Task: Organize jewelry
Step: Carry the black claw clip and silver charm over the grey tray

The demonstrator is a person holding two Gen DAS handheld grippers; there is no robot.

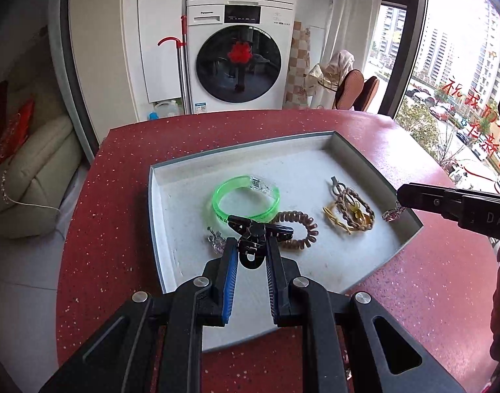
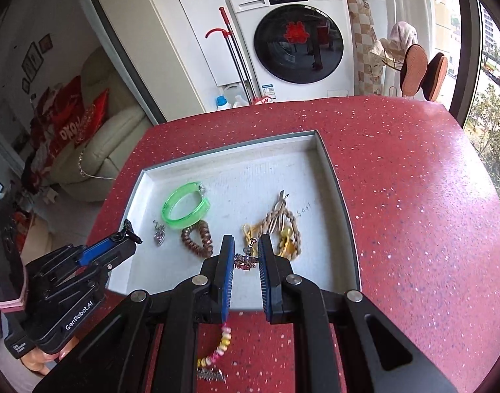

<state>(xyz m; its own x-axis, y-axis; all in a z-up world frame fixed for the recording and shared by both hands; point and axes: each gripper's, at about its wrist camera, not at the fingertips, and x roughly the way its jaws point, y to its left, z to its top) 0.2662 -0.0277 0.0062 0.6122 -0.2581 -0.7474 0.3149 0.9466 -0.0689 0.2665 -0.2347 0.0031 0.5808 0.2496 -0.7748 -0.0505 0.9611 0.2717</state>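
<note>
Shallow grey tray (image 1: 410,226) on red speckled tabletop (image 1: 125,196); inside: green bangle (image 1: 217,203), brown coil tie (image 1: 302,229), braided cord bundle (image 1: 351,209), small crystal charm (image 1: 214,240); left claw (image 1: 251,245) clamped on black hair clip (image 1: 255,232); right claw (image 2: 245,249) pinching pink charm (image 2: 245,262) above tray; beaded strand (image 2: 222,340) on tabletop partly hidden behind right claw; washer (image 2: 292,32) badge "Panasonic"; left claw's body marked "GenRobot.AI".

A home laundry corner (washing machine (image 1: 238,62), mop (image 1: 181,49), sofa (image 1: 30,177) nearby).

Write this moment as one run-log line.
left gripper: shut on black clip | right gripper: shut on earring | both over tray
</note>
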